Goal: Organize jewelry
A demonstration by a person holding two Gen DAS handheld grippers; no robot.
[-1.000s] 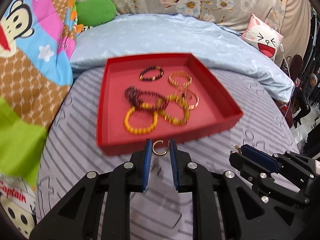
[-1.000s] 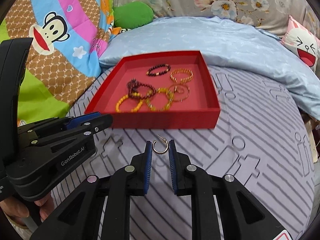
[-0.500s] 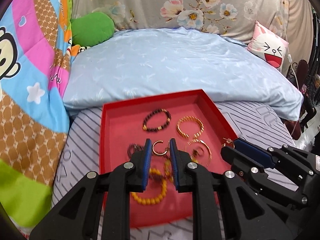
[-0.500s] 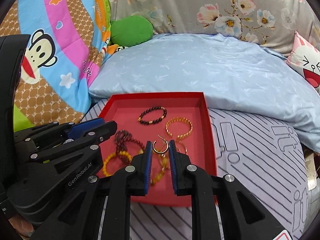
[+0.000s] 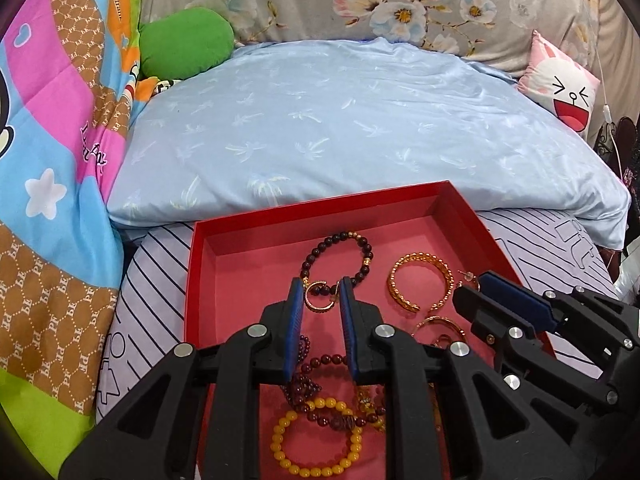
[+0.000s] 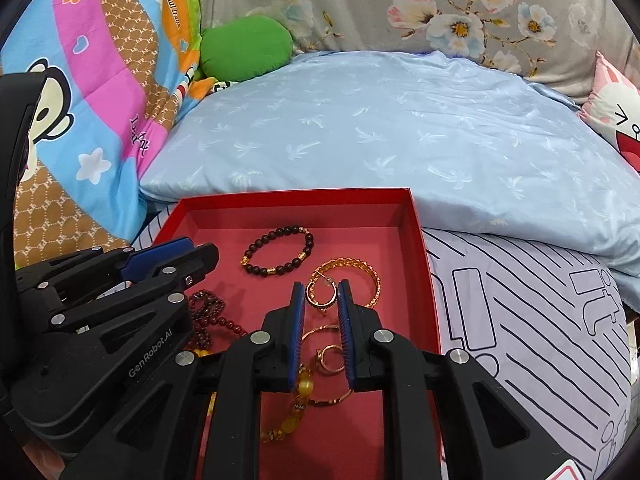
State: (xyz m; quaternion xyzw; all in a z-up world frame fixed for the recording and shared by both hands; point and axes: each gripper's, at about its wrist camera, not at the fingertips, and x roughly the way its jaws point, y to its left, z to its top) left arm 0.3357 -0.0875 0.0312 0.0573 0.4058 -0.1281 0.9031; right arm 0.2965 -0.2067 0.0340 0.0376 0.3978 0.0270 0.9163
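Observation:
A red tray (image 5: 192, 276) (image 6: 424, 280) lies on the striped bed sheet and holds several bracelets: a dark bead bracelet (image 5: 362, 246) (image 6: 276, 236), a gold cuff (image 5: 424, 260) (image 6: 366, 272), a yellow bead bracelet (image 5: 312, 468) and a dark red bead strand (image 6: 208, 312). My left gripper (image 5: 320, 292) is shut on a gold hoop earring (image 5: 318, 307) above the tray. My right gripper (image 6: 321, 294) is shut on a second gold hoop earring (image 6: 320, 303) above the tray's right half. It shows at the right of the left wrist view (image 5: 476, 284).
A light blue pillow (image 5: 340, 120) lies just behind the tray. A cartoon monkey quilt (image 5: 52, 160) rises on the left. A green cushion (image 5: 184, 42) and a pink bunny cushion (image 5: 560, 84) sit at the back. Thin gold rings (image 6: 332, 356) lie under my right gripper.
Both grippers have moved forward from in front of the tray to above its inside, each still holding its earring.

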